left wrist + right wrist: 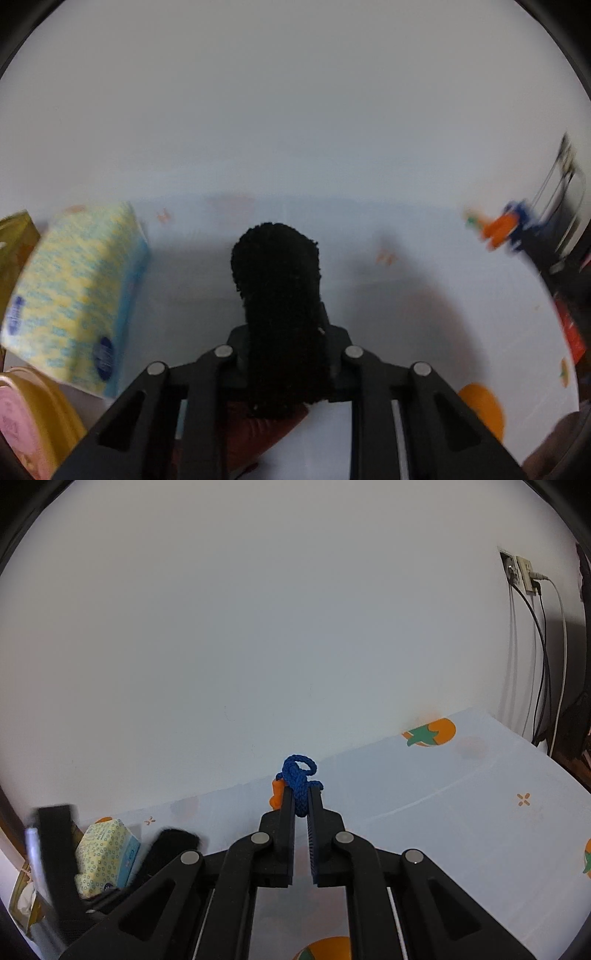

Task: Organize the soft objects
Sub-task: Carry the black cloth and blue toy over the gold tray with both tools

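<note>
The left tongs point(284, 354) are clamped on a fuzzy black fabric roll point(279, 280) held above the fruit-printed white tabletop point(424, 295). The right tongs point(301, 805) pinch a braided blue cord with an orange piece point(298, 788). Both grips look shallow; the roll could slip or snag the blue-and-yellow tissue pack point(77, 291) just beside it.
</note>
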`<control>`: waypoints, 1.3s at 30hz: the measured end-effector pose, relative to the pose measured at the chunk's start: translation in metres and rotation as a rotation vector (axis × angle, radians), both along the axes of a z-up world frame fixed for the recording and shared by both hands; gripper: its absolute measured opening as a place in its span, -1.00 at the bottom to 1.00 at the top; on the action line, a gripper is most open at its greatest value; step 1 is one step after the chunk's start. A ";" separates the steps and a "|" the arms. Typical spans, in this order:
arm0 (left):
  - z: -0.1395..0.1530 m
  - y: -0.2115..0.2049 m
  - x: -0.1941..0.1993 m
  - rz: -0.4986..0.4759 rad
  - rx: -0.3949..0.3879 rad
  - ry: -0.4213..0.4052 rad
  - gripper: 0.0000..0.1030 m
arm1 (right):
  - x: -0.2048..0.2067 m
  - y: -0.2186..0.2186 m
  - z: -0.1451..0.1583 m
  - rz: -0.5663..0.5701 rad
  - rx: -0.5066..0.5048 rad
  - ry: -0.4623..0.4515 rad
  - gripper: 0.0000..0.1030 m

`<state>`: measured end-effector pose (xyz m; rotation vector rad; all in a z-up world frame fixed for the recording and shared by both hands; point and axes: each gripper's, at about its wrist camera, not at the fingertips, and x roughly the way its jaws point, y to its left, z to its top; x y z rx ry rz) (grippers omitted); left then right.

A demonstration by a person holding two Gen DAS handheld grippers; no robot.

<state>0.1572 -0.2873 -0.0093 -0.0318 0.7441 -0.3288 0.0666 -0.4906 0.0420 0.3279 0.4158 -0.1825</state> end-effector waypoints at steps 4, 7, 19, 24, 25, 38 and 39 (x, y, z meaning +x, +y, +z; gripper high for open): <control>0.033 0.020 -0.034 -0.105 -0.141 -0.200 -0.55 | -0.001 0.004 0.001 0.024 -0.009 -0.019 -0.86; 0.043 0.033 -0.051 -0.130 -0.179 -0.265 -0.55 | -0.003 0.007 0.002 0.035 -0.019 -0.029 -0.86; 0.024 0.045 -0.084 -0.084 0.002 -0.332 -0.55 | -0.016 0.034 0.000 0.067 -0.093 -0.069 -0.86; 0.028 0.056 -0.092 -0.081 0.007 -0.348 -0.55 | -0.025 0.045 -0.004 0.066 -0.129 -0.063 -0.86; 0.029 0.056 -0.094 -0.082 0.015 -0.352 -0.55 | -0.027 0.048 -0.004 0.064 -0.134 -0.061 -0.86; 0.031 0.049 -0.118 -0.138 0.052 -0.402 -0.55 | -0.053 0.060 -0.007 0.023 -0.169 -0.069 -0.86; 0.031 0.050 -0.120 -0.148 0.054 -0.405 -0.55 | -0.055 0.061 -0.006 0.022 -0.170 -0.073 -0.86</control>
